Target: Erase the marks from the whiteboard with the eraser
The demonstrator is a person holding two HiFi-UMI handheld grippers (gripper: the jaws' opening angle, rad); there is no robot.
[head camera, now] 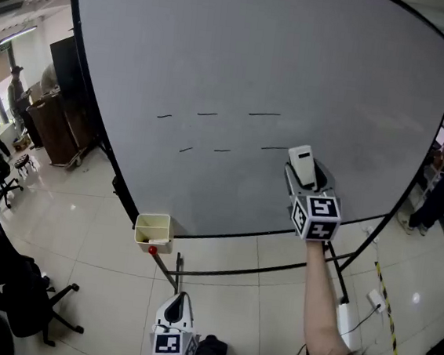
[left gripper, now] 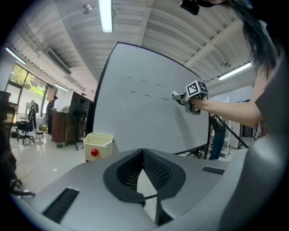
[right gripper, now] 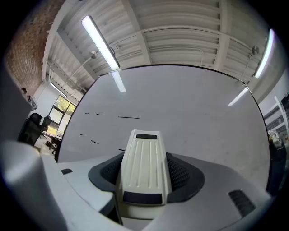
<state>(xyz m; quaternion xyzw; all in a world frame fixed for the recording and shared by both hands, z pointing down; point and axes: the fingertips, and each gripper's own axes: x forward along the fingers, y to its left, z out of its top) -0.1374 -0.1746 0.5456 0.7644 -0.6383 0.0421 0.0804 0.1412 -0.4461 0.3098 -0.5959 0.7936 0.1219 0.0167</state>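
Jaws of the right gripper (head camera: 305,172) are clamped on a cream eraser (head camera: 302,159), one pad against each long side; the right gripper view shows its ribbed back filling the gap between them (right gripper: 143,158). Jaws of the left gripper (left gripper: 143,168) are closed, tips meeting, with nothing between them.

Whiteboard (head camera: 259,51): large, black-framed, on a stand. Six short dark marks (head camera: 264,114) remain on it in two rows of three, near the centre of the head view.

Eraser position: at the board, immediately at 4 o'clock of the right-hand mark in the lower row (head camera: 276,148). The left gripper view places its front end at the end of that mark. Contact with the surface cannot be confirmed.

Left gripper (head camera: 176,311): low in the head view at 6 o'clock, well apart from the board.

Other items: a cream tub (head camera: 154,222) hangs at the board's lower edge, at 7 o'clock of the marks, with a red knob (head camera: 152,250) directly beneath it. A black office chair (head camera: 13,289) stands at 8 o'clock.
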